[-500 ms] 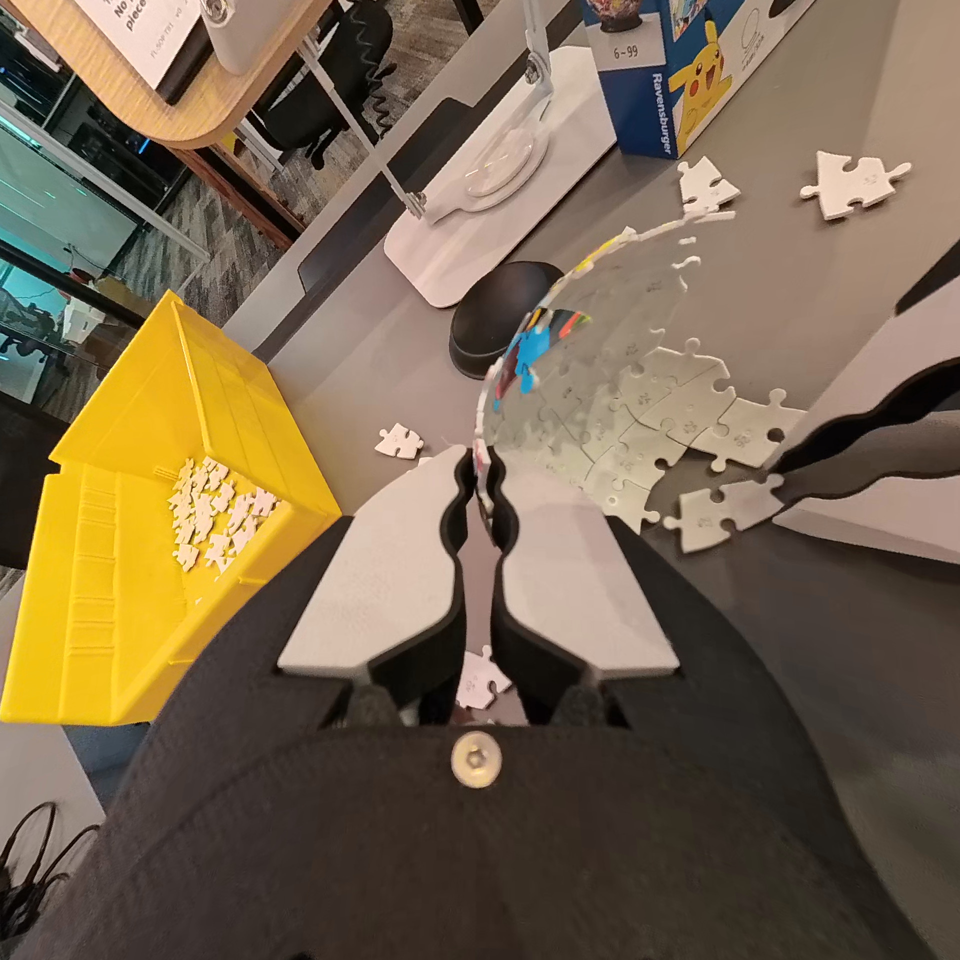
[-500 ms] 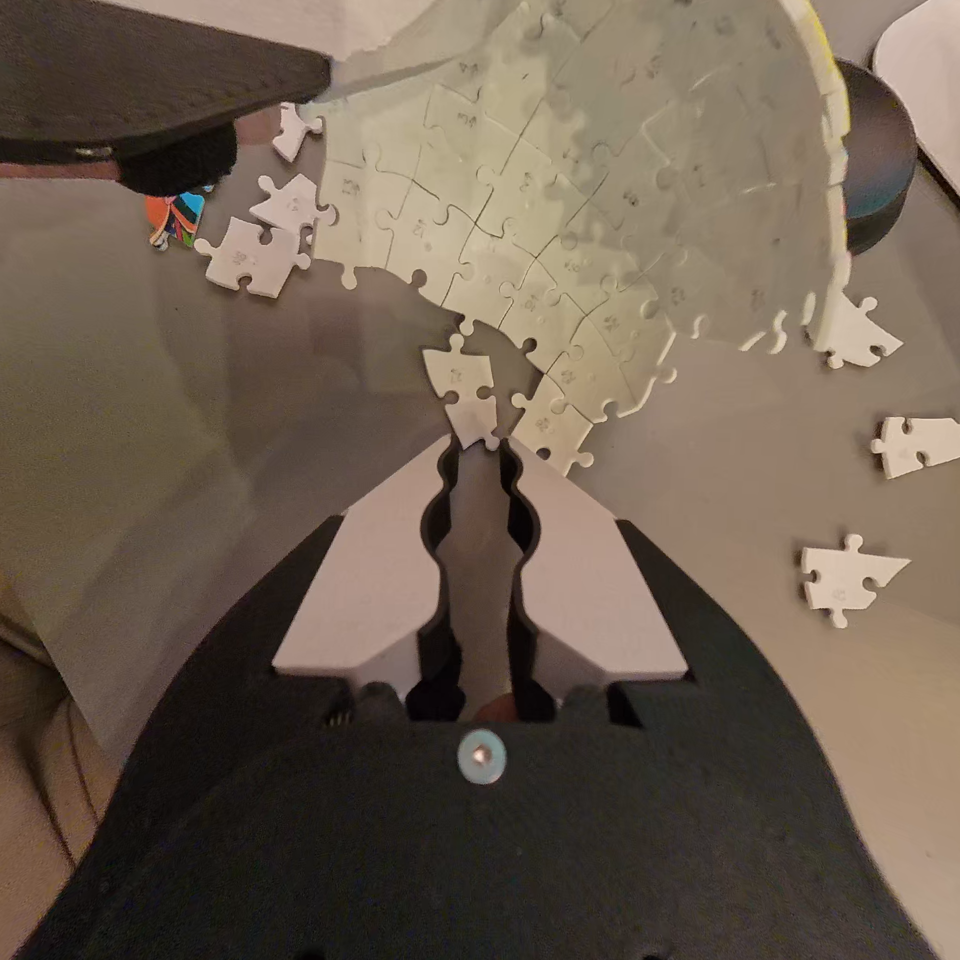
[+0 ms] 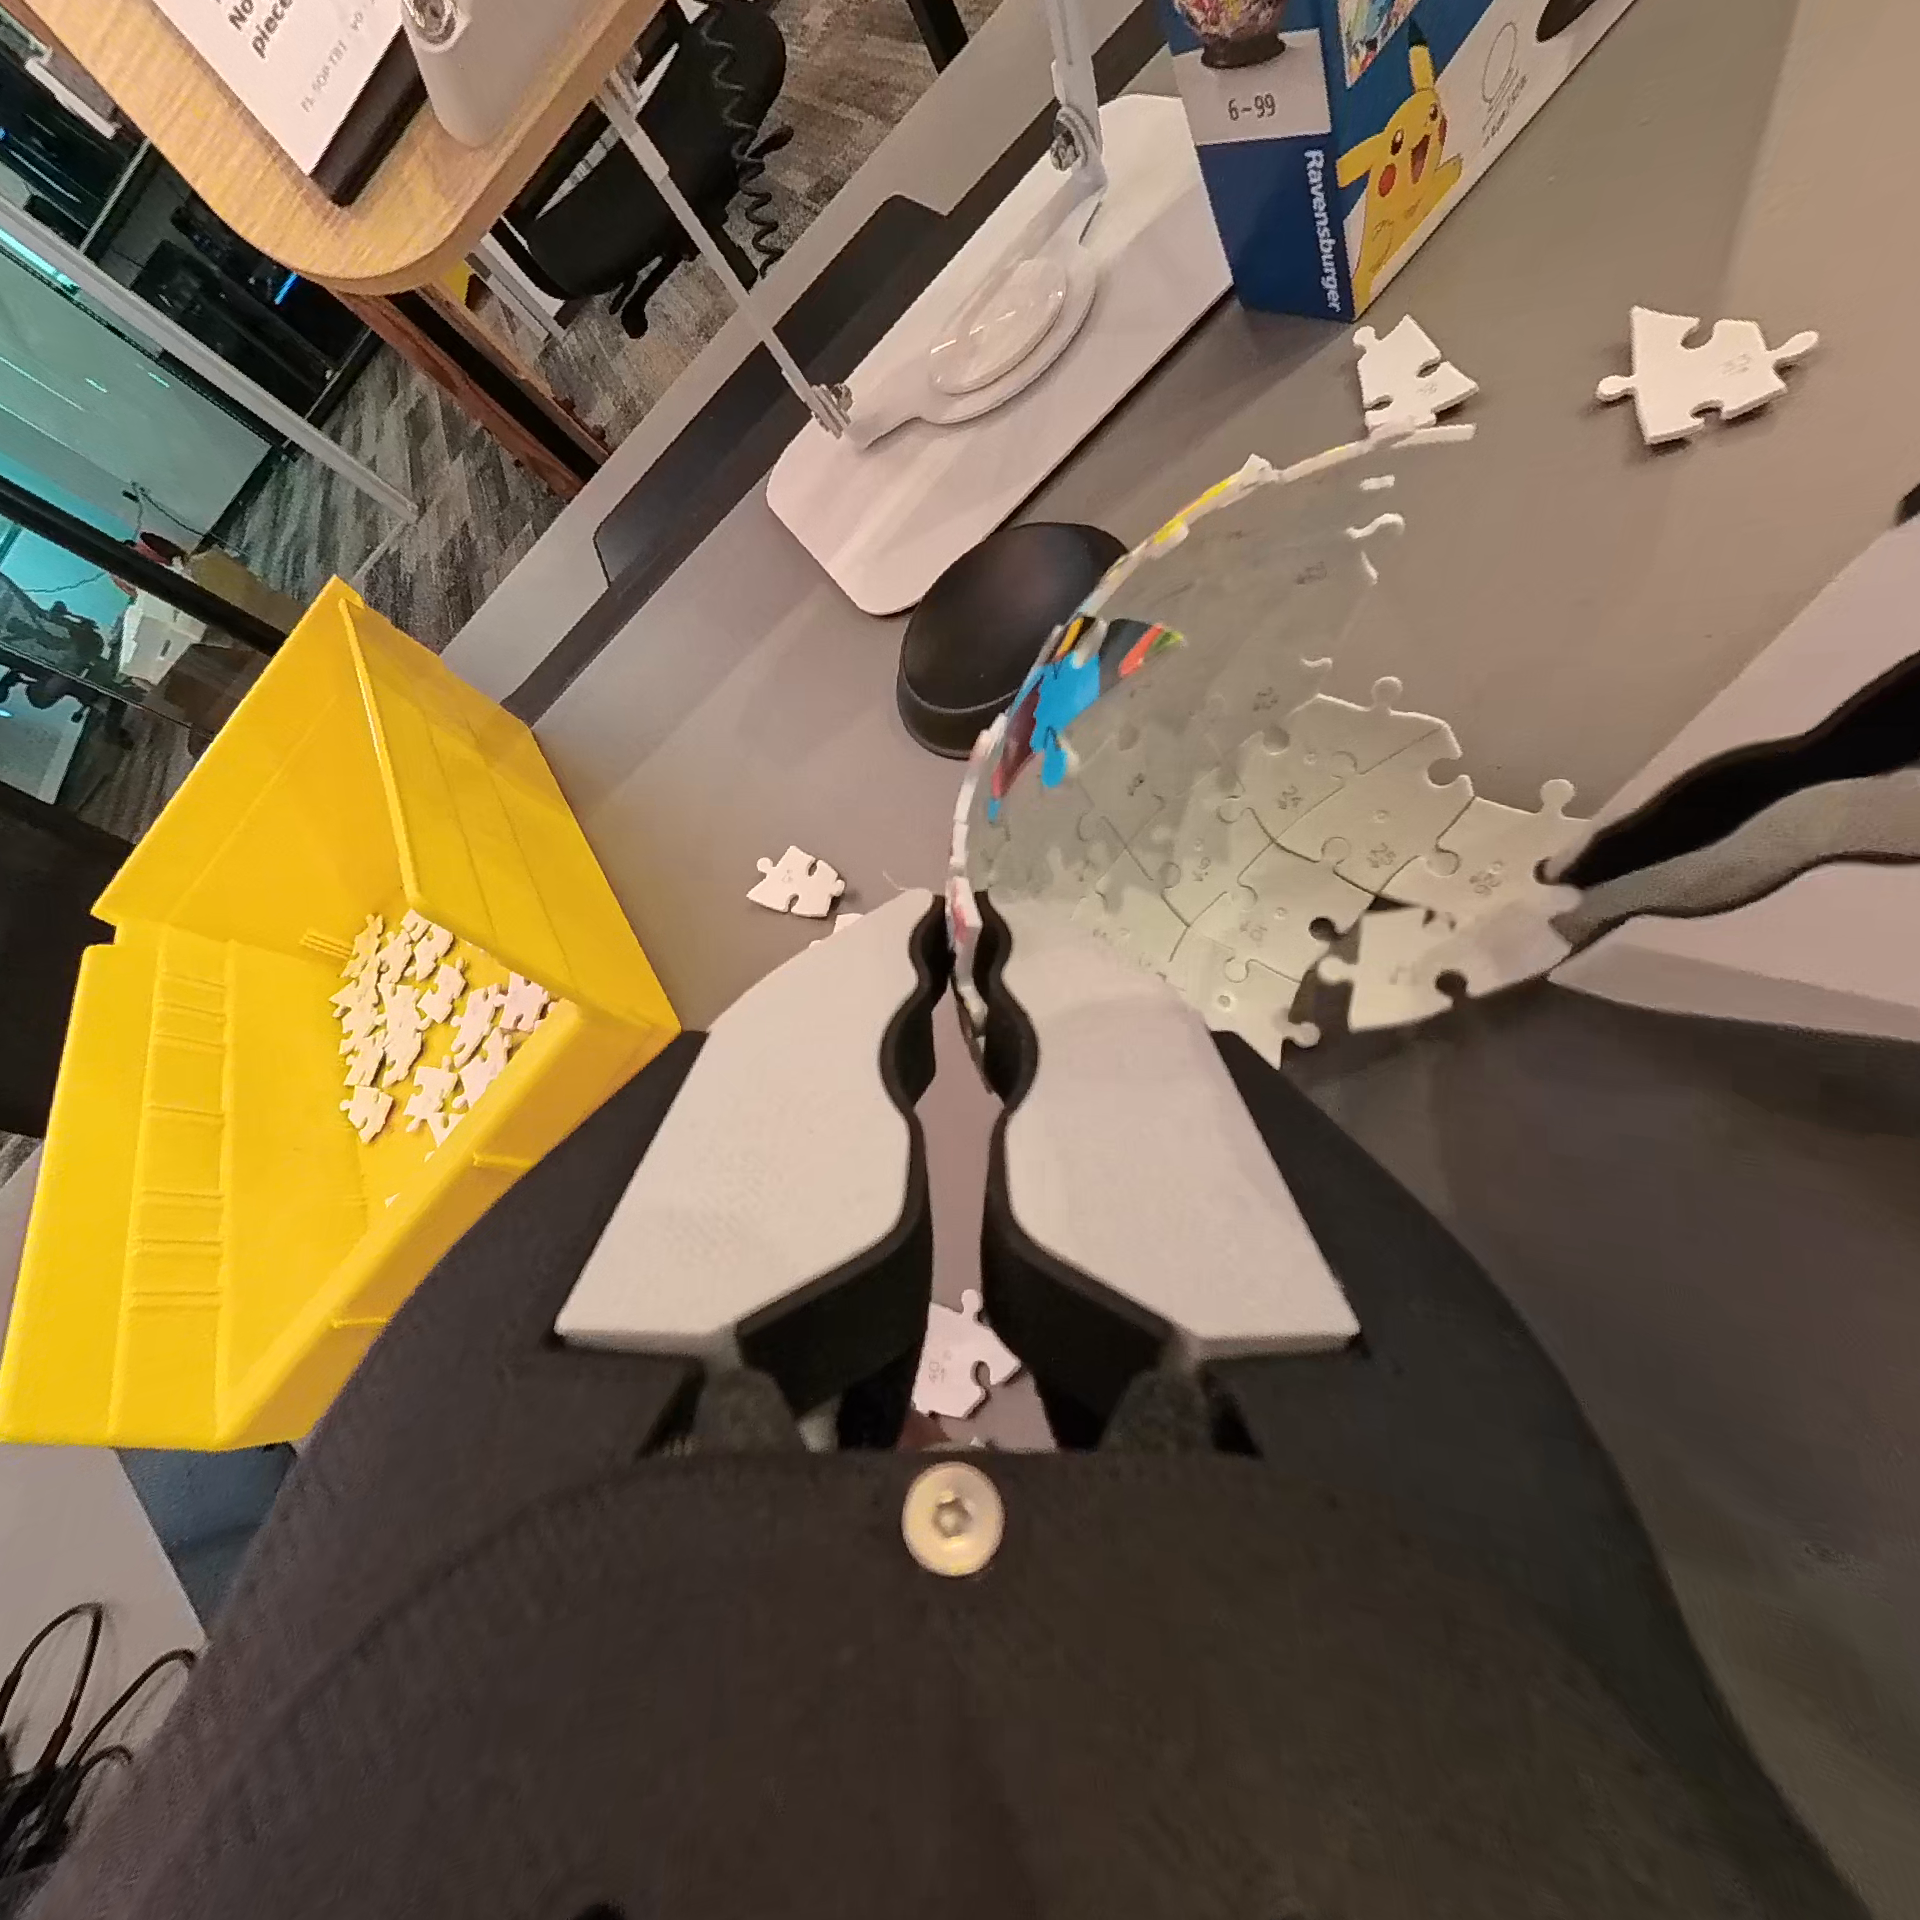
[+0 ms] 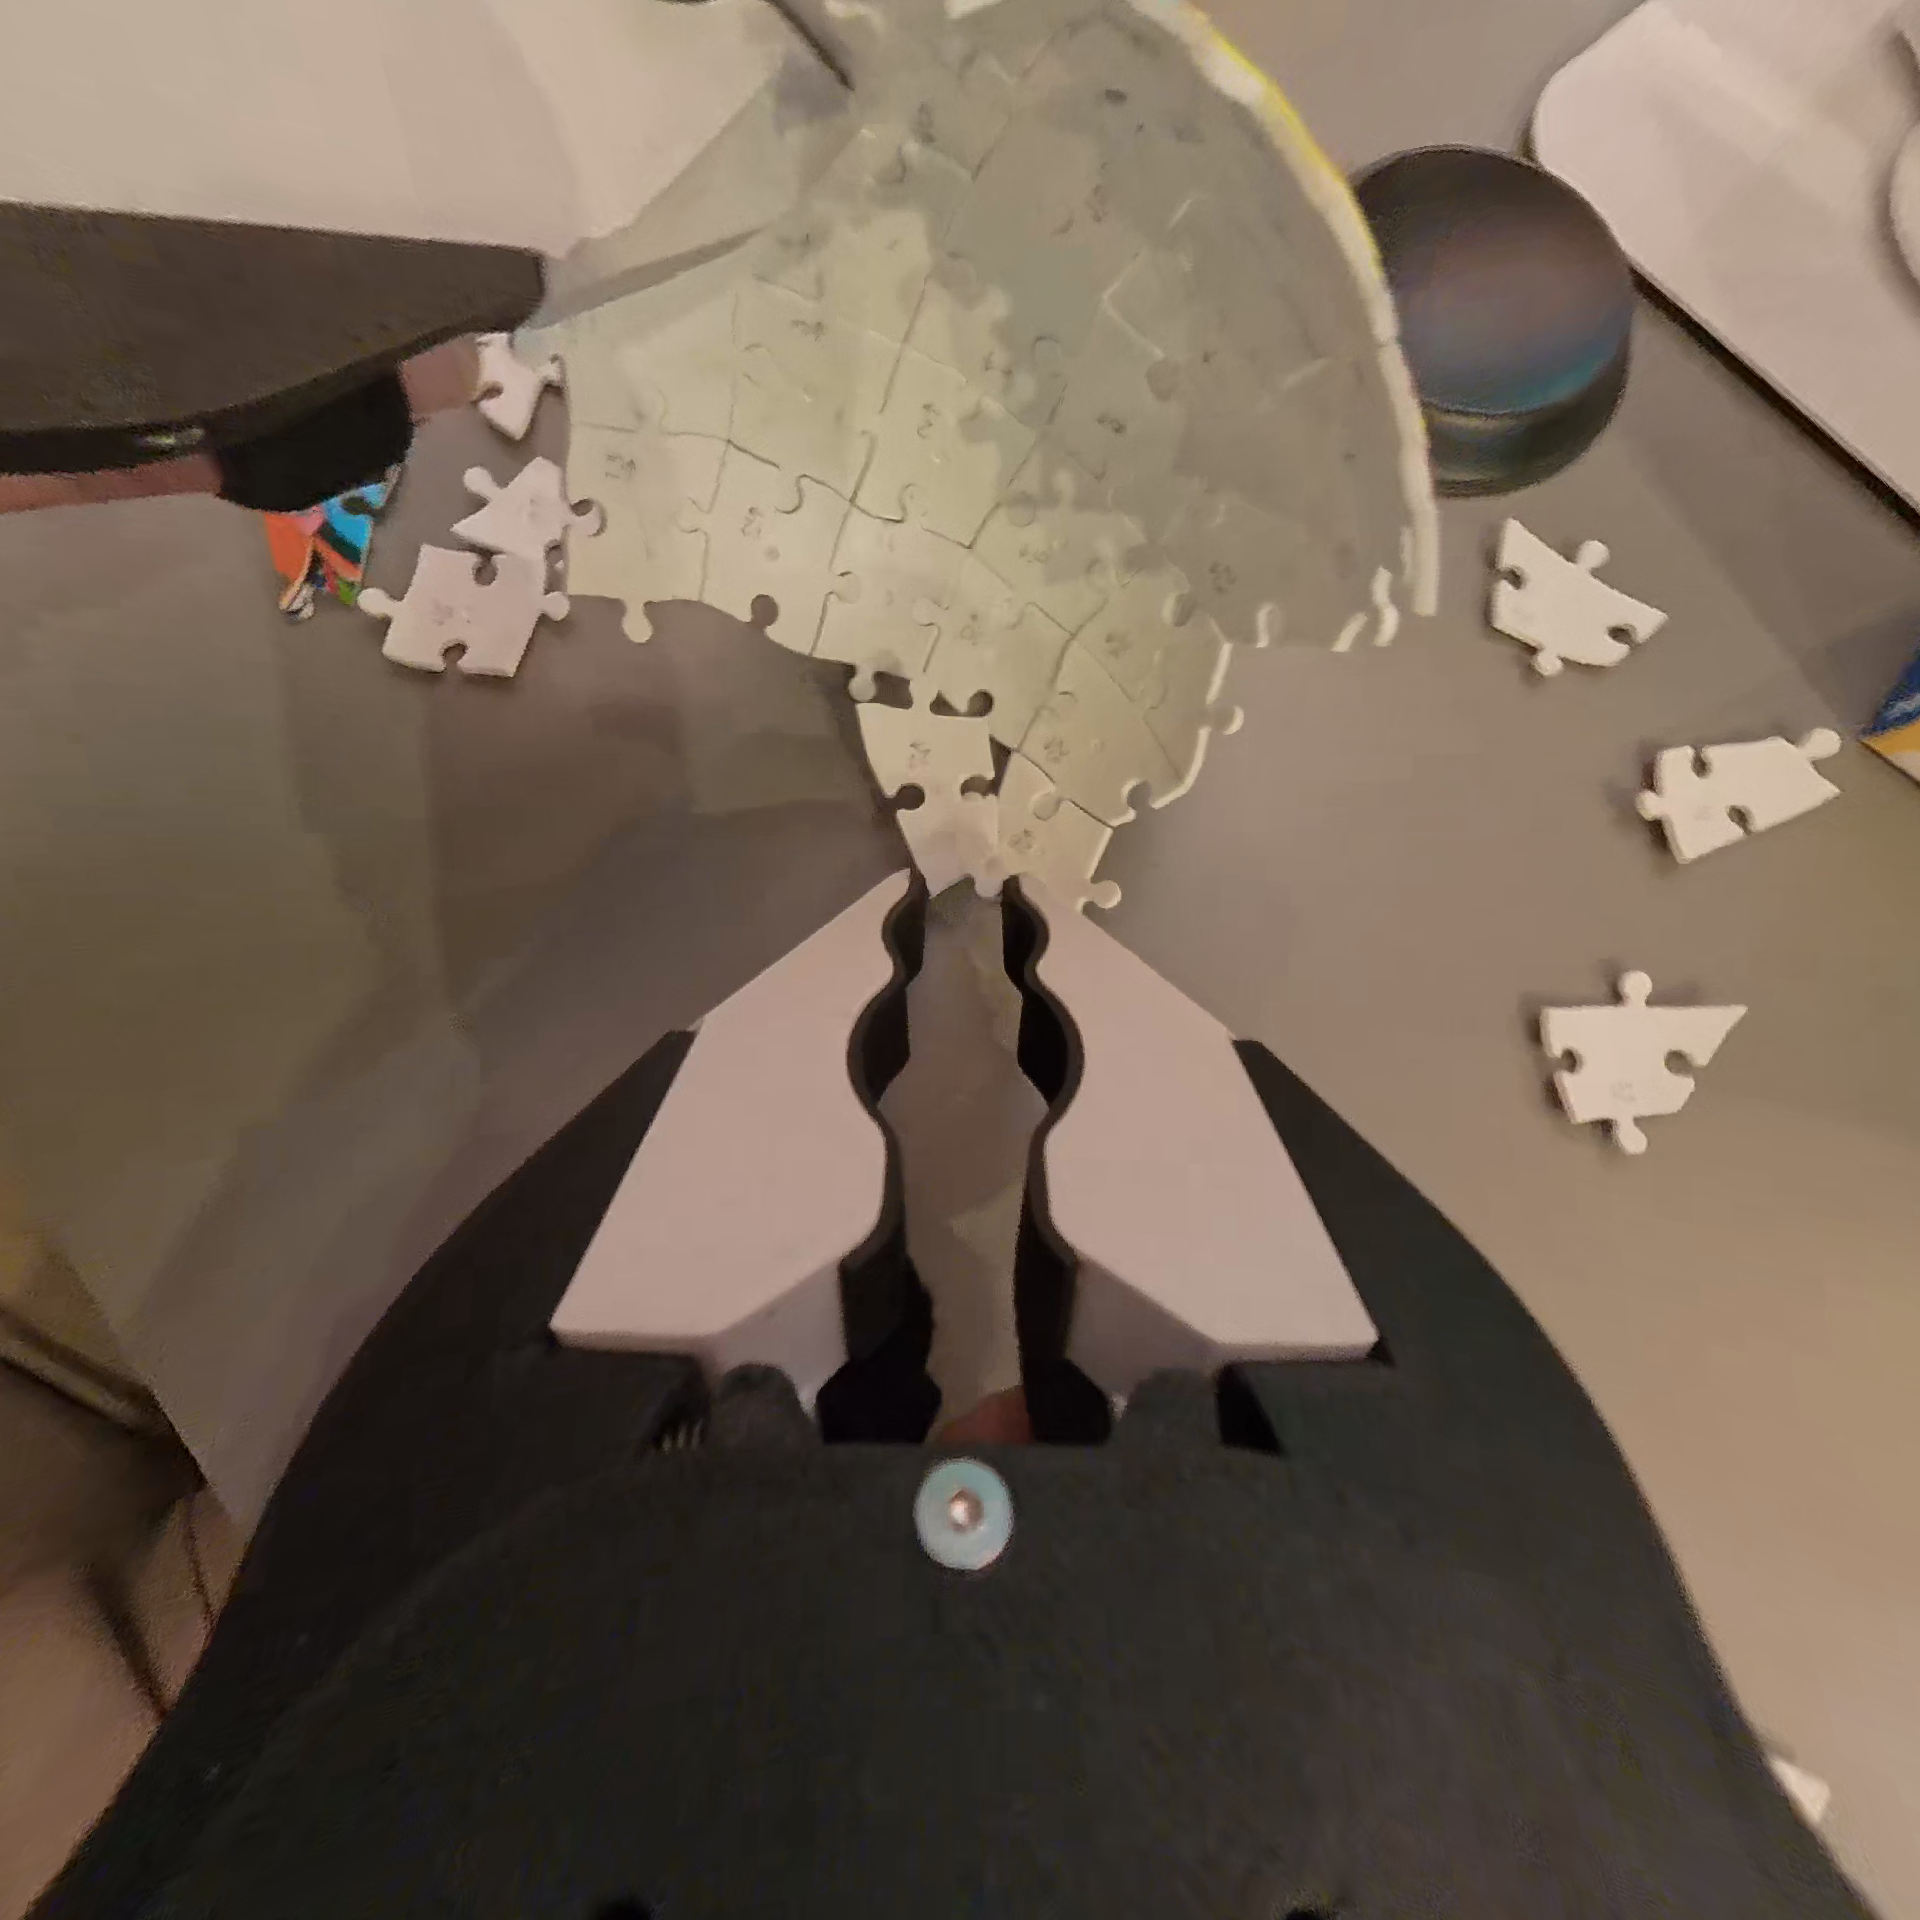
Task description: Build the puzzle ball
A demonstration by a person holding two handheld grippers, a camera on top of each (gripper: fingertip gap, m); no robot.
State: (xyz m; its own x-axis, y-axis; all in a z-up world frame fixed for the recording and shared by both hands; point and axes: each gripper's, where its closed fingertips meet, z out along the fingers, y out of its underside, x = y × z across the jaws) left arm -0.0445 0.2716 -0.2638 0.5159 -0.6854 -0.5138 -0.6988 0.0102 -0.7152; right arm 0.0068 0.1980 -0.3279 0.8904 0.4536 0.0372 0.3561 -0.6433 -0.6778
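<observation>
Between both clamped grippers, left gripper (image 3: 966,935) and right gripper (image 4: 961,883): puzzle ball (image 3: 1195,790), loose piece (image 4: 940,800).

The left tool (image 3: 966,935) pinches the curved puzzle shell's (image 3: 1195,790) rim, while the right tool (image 3: 1569,883) apparently presses a loose piece (image 3: 1423,966) against it.

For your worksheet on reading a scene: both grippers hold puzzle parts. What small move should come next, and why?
Probably ease the right gripper forward to press its loose piece home. The piece sits at the edge of the half-built shell, which the left gripper pinches by its rim, but dark gaps show that its tabs are not seated.
</observation>
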